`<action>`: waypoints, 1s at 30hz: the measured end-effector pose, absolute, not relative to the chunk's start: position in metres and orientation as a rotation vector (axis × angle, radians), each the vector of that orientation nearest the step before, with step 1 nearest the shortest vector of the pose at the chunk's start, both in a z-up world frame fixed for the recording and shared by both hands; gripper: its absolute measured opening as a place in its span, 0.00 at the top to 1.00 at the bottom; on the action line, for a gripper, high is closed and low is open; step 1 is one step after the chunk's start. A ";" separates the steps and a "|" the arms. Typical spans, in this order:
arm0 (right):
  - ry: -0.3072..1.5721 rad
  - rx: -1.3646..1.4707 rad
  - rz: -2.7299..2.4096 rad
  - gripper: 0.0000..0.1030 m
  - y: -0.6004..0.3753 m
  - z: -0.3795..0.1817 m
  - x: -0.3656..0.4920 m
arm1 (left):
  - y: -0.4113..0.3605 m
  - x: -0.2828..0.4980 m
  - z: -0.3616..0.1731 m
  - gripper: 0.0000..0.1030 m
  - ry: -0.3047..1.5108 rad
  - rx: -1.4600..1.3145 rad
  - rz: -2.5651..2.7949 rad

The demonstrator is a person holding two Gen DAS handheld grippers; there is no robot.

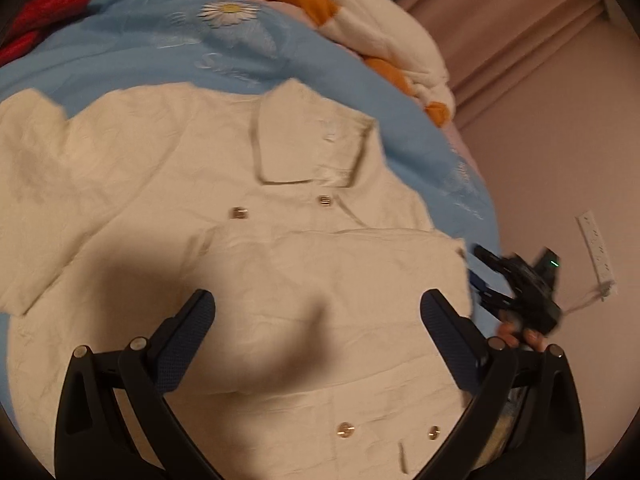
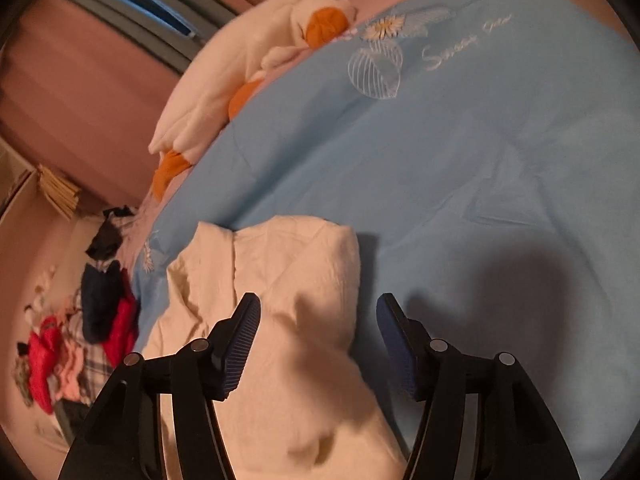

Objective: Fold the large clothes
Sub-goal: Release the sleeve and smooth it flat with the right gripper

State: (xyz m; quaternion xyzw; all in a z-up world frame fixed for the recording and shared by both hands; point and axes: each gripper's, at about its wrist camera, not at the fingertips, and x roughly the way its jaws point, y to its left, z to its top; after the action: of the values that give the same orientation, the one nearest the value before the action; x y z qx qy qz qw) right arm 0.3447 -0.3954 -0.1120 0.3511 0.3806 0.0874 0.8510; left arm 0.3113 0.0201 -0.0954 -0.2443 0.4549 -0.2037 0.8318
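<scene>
Lying face-up on the blue bedspread (image 1: 312, 60), the cream button-front shirt (image 1: 168, 168) is spread with its collar (image 1: 308, 140) toward the far side of the bed and 1 short sleeve (image 1: 28, 120) flat out to the left. The other side already looks turned in over the front, its edge running across just below the upper 2 buttons (image 1: 325, 200), so by my reading the fold is partway through: 1 side in, the opposite sleeve and the length not yet dealt with.

The left tongs (image 1: 318, 312) hover over the lower front panel, spread wide and gripping nothing. The right tongs (image 2: 318, 324), seen in the left view at the shirt's right edge (image 1: 516, 280), are likewise released; from their own camera the pads straddle a raised hump of cream cloth (image 2: 304, 280) near the bed's edge without pinching it.

Next, I judge, comes a fresh grasp: probably the flat sleeve and the hem on that side, carried across to meet the folded edge. The fabric looks thin and wrinkly, so both corners would want lifting together to keep the layer from dragging or bunching.

A plush duck (image 2: 248, 80) and a heap of other clothes (image 2: 80, 340) sit clear of the work.
</scene>
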 end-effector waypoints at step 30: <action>0.843 0.260 0.297 0.84 -0.307 -0.112 0.287 | -0.031 0.323 -0.142 0.13 1.075 -0.283 -0.422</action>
State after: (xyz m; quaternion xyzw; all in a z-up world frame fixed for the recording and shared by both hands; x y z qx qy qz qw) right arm 0.2872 -0.3066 -0.1124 0.1255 0.4064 0.1432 0.8937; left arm 0.3230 -0.0311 -0.1419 -0.1332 0.5066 -0.1987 0.8283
